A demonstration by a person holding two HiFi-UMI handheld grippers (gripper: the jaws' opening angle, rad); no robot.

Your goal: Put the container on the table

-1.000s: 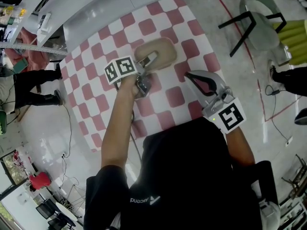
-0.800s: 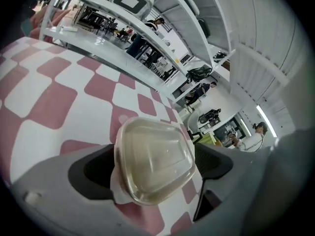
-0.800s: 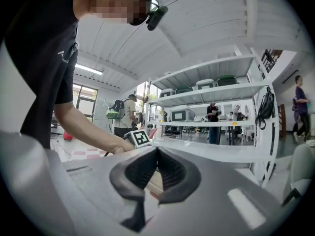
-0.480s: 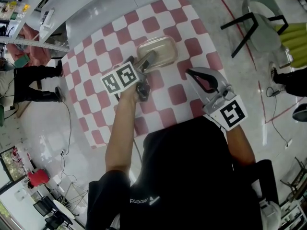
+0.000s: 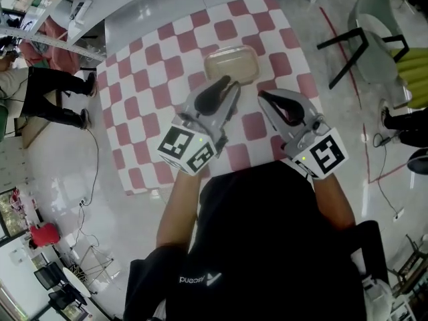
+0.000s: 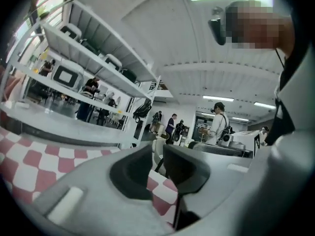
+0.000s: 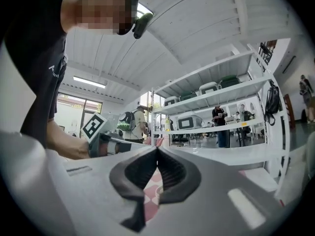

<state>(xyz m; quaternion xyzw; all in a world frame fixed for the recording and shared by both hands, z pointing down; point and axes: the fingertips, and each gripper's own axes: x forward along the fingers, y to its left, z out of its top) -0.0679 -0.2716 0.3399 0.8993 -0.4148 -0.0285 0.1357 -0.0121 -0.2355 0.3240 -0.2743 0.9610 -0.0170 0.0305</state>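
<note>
The container (image 5: 231,65), a clear plastic box with a beige lid, rests on the far part of the pink-and-white checked table (image 5: 154,79). My left gripper (image 5: 227,83) hangs above the table, just short of the container and not touching it. Its jaws are closing; in the left gripper view (image 6: 157,156) only a narrow gap remains, with nothing in it. My right gripper (image 5: 262,97) floats to the right of the left one, nearer me than the container. It is shut and empty in the right gripper view (image 7: 157,154). Neither gripper view shows the container.
A white counter (image 5: 154,9) runs along the table's far side. A chair (image 5: 364,32) stands on the floor to the right, and a person (image 5: 47,92) stands to the left. Shelving with boxes (image 7: 216,97) lines the room.
The left gripper let go of the container's near edge, rose, rolled and drew back toward me, its jaws narrowing. The container stays on the table. The right gripper shifted slightly.
</note>
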